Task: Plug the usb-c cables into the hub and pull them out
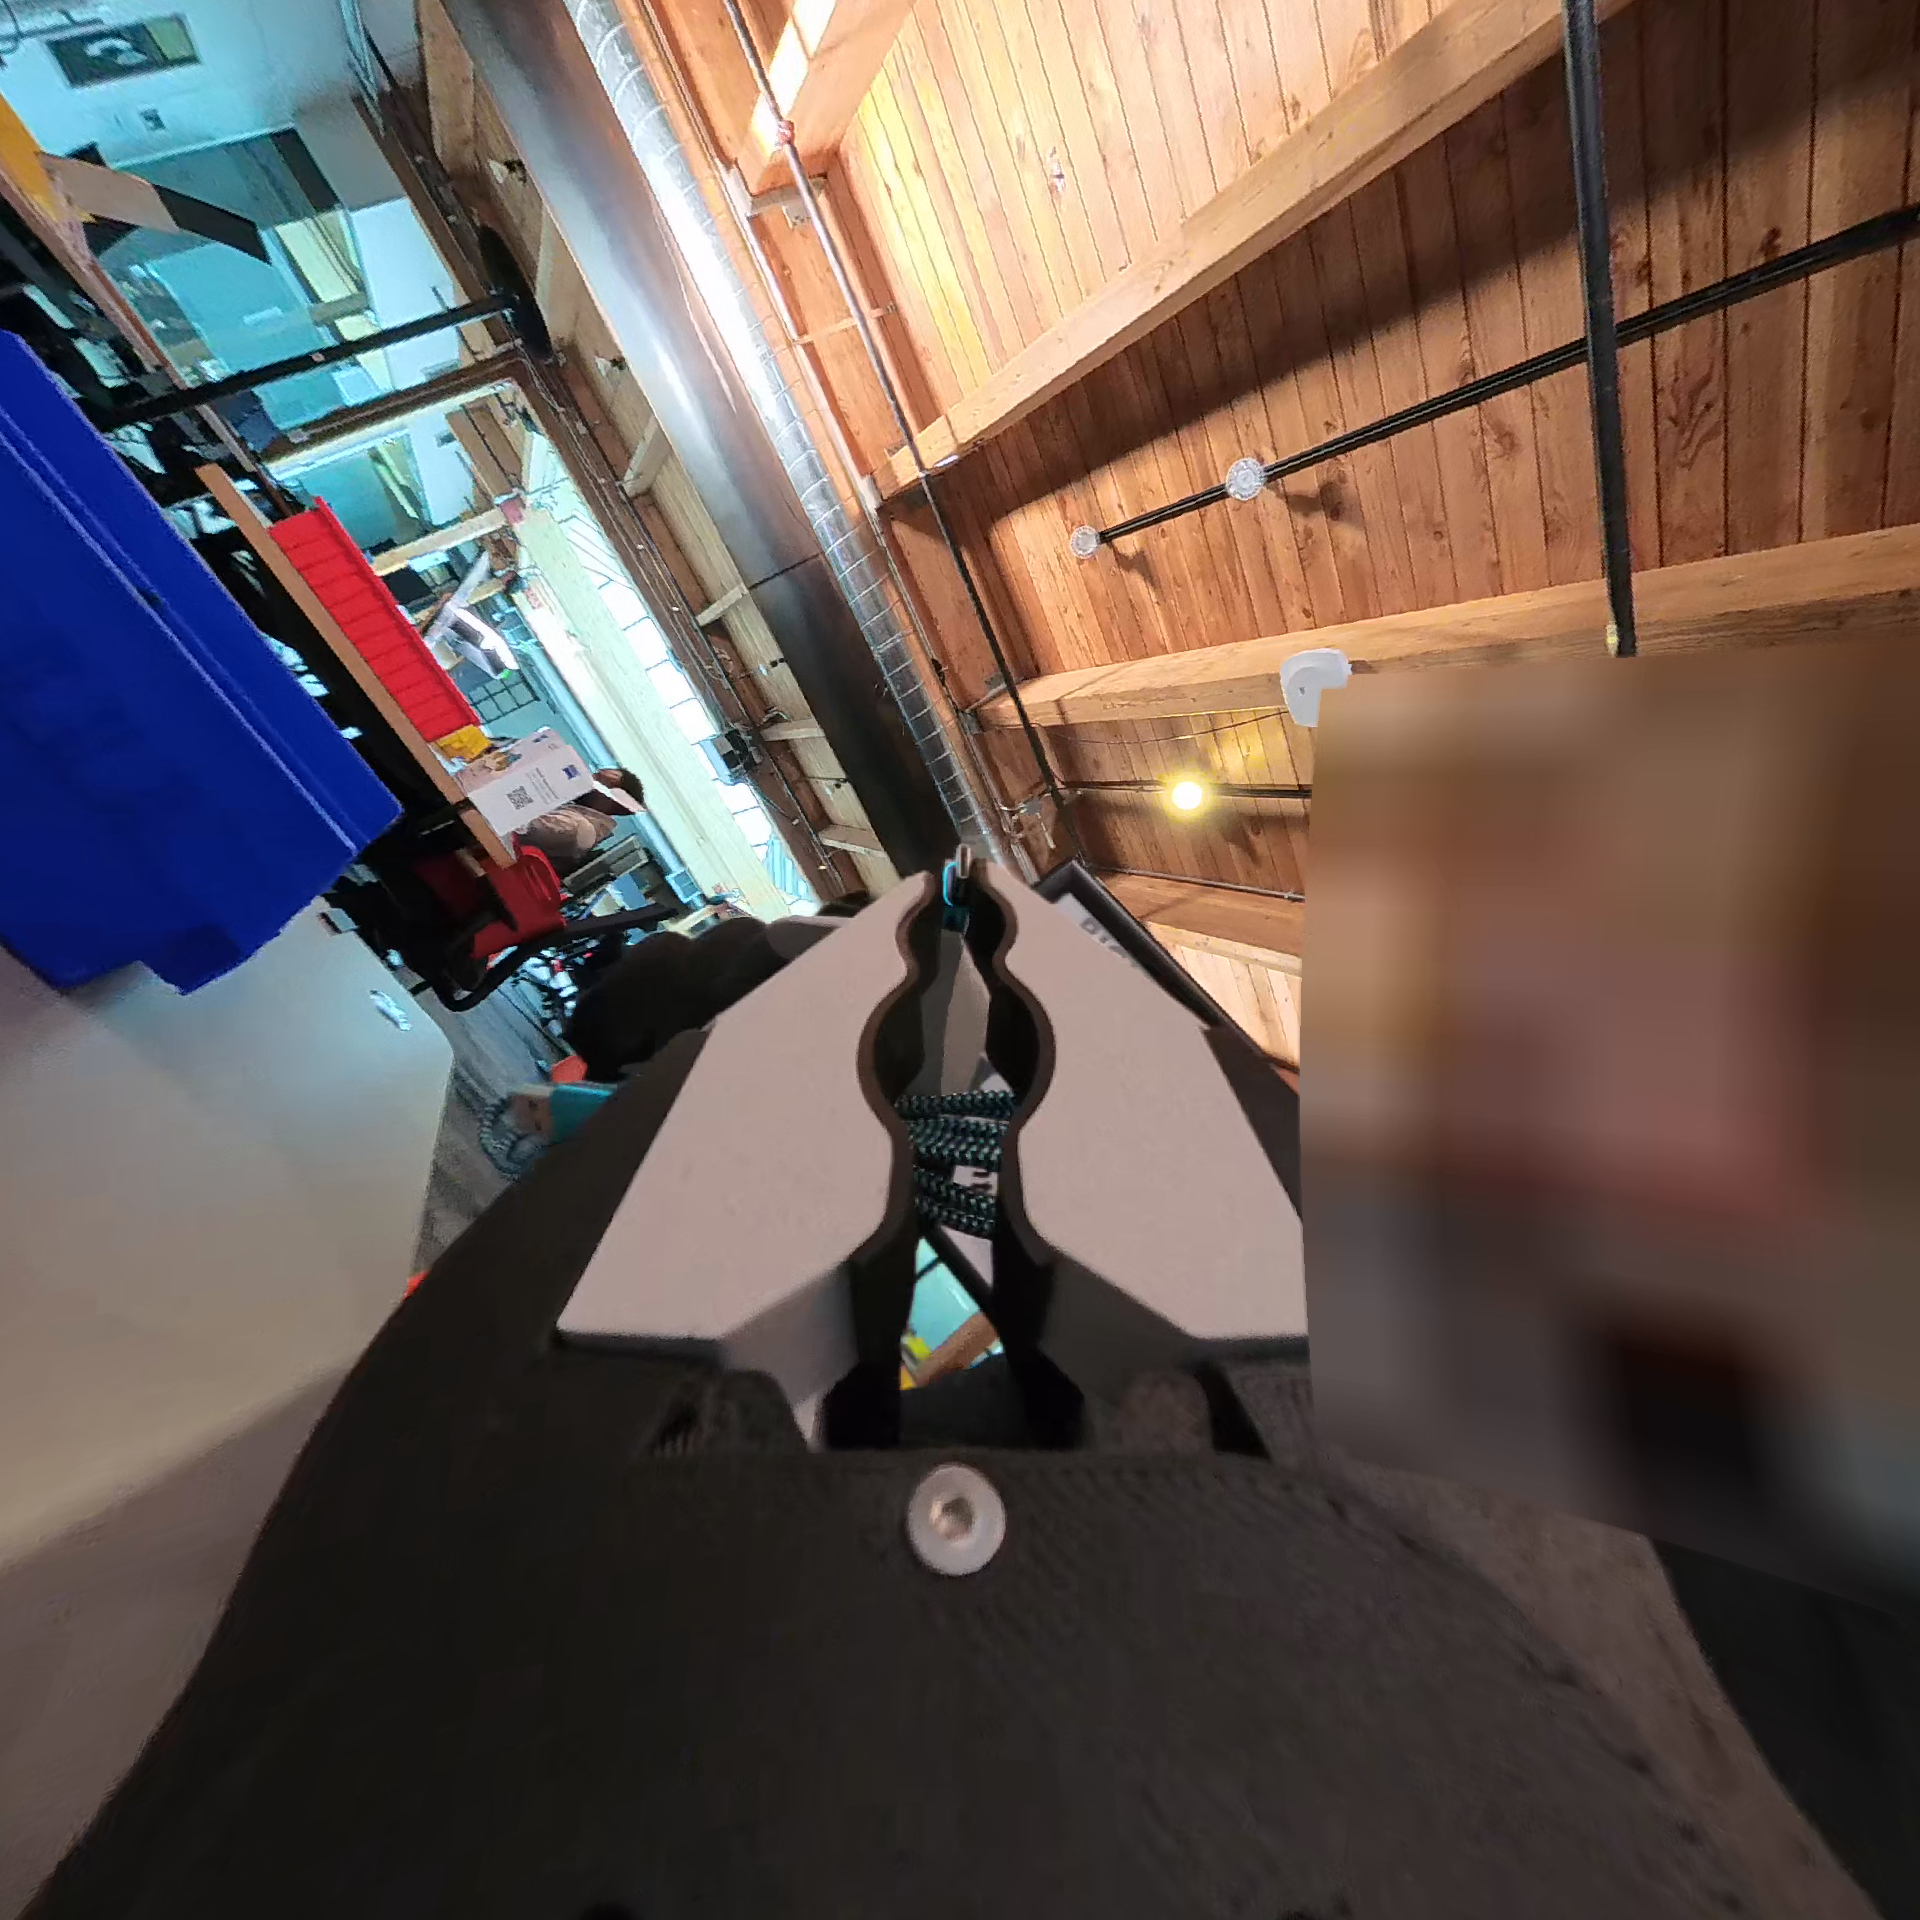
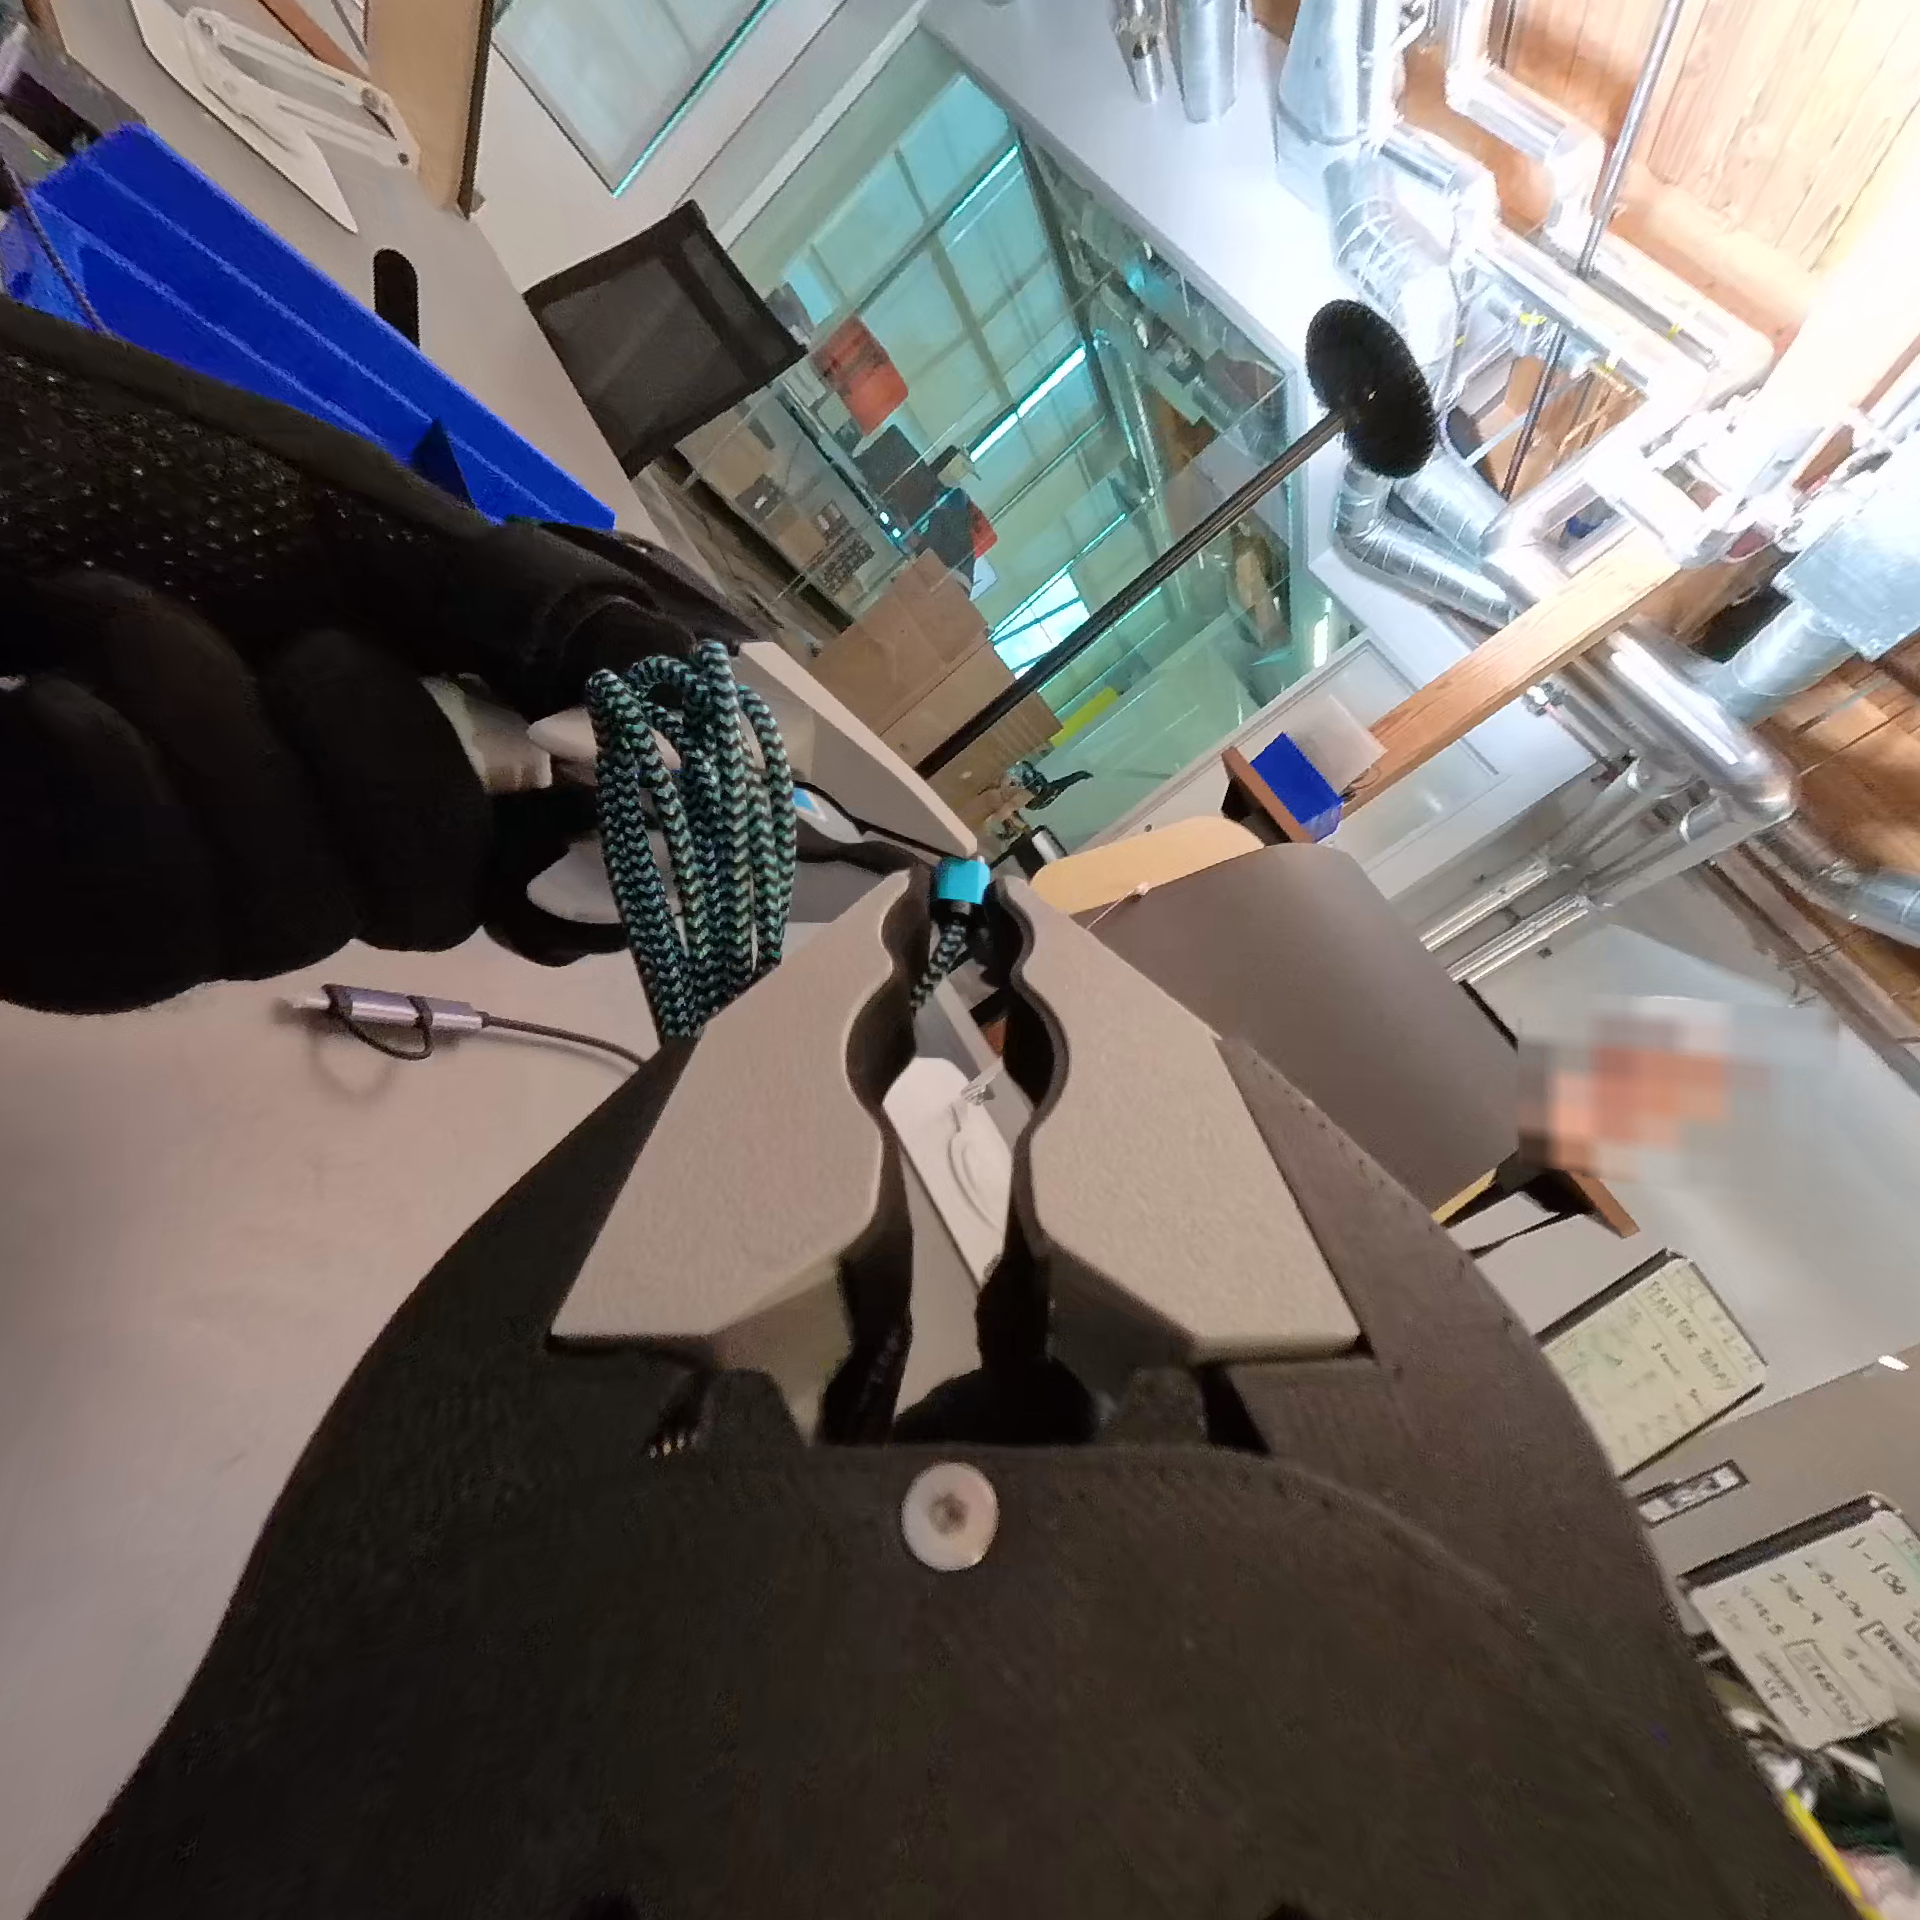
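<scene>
My left gripper (image 1: 961,902) points up toward the wooden ceiling and is shut on a metal-tipped USB-C plug (image 1: 964,868). The teal-and-black braided cable (image 1: 956,1153) bunches between its fingers. My right gripper (image 2: 961,914) is shut on the cable's other end just behind its teal plug collar (image 2: 958,883). In the right wrist view the cable's coils (image 2: 707,831) hang from the other gripper, held by a black-gloved hand (image 2: 208,779) at the left. A grey connector with a grey lead (image 2: 405,1013) lies on the grey table (image 2: 156,1299) below the hand. I see no hub body.
Blue bins stand at the left of the table (image 1: 156,727) (image 2: 260,312). A black mesh chair back (image 2: 665,332) and glass walls are beyond. Whiteboards (image 2: 1652,1361) lean at the lower right. A tan chair (image 2: 1299,935) stands past the right gripper's tips. Only a small space, under 4 cm, lies between the two pairs of fingers.
</scene>
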Demonstrator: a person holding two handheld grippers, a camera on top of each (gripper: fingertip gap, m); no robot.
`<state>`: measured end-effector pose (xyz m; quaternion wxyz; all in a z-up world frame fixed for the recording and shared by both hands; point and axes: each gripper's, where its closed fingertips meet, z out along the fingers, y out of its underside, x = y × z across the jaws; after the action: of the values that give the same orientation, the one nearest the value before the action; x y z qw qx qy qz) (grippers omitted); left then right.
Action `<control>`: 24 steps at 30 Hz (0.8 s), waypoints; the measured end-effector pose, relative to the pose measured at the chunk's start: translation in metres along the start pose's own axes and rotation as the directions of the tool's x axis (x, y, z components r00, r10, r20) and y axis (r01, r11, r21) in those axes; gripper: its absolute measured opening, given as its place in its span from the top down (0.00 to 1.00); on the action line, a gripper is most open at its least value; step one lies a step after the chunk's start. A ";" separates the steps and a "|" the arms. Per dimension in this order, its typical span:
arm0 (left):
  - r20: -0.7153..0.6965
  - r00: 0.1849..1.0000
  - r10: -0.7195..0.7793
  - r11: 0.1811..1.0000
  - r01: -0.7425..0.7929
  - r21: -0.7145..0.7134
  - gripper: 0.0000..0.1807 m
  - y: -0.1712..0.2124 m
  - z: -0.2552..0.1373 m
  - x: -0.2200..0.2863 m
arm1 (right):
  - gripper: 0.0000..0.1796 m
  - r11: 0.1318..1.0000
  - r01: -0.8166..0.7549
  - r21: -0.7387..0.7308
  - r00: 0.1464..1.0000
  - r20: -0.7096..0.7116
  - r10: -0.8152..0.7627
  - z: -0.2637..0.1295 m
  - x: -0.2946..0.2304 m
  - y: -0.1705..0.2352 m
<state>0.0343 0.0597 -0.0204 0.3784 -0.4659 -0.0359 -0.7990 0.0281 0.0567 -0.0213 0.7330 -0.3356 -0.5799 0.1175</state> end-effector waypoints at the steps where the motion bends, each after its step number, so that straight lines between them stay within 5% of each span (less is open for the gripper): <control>1: 0.021 1.000 0.014 1.000 -0.014 -0.003 0.98 -0.001 0.000 -0.003 | 0.95 1.000 -0.012 -0.010 1.000 0.008 0.012 0.001 -0.001 0.003; 7: 0.239 0.951 0.195 0.981 -0.191 -0.039 0.88 -0.022 -0.024 -0.021 | 0.95 0.992 -0.104 -0.071 0.994 0.014 0.105 -0.003 0.004 0.032; 10: 0.466 0.791 0.396 0.918 -0.341 -0.202 0.88 -0.032 -0.049 -0.045 | 0.95 0.981 -0.157 -0.115 0.987 0.003 0.158 -0.008 0.007 0.056; 13: 0.608 0.522 0.598 0.801 -0.380 -0.462 0.87 -0.039 -0.083 -0.075 | 0.95 0.970 -0.182 -0.164 0.983 -0.002 0.184 -0.013 0.003 0.080; 16: 0.591 0.341 0.731 0.681 -0.306 -0.666 0.81 -0.033 -0.102 -0.102 | 0.95 0.954 -0.237 -0.186 0.971 -0.010 0.239 -0.018 -0.002 0.098; 19: 0.514 0.243 0.823 0.565 -0.247 -0.788 0.73 -0.017 -0.100 -0.127 | 0.95 0.939 -0.272 -0.212 0.962 -0.033 0.271 -0.023 -0.005 0.114; 24: 0.117 0.061 0.991 0.123 -0.106 -0.987 0.69 -0.010 -0.102 -0.166 | 0.95 0.921 -0.307 -0.241 0.950 -0.020 0.311 -0.031 -0.016 0.129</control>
<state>0.0013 0.1195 -0.2027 0.3713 -0.8438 0.3825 -0.0617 0.0802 0.1333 -0.1182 0.6538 -0.5081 -0.5363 0.1634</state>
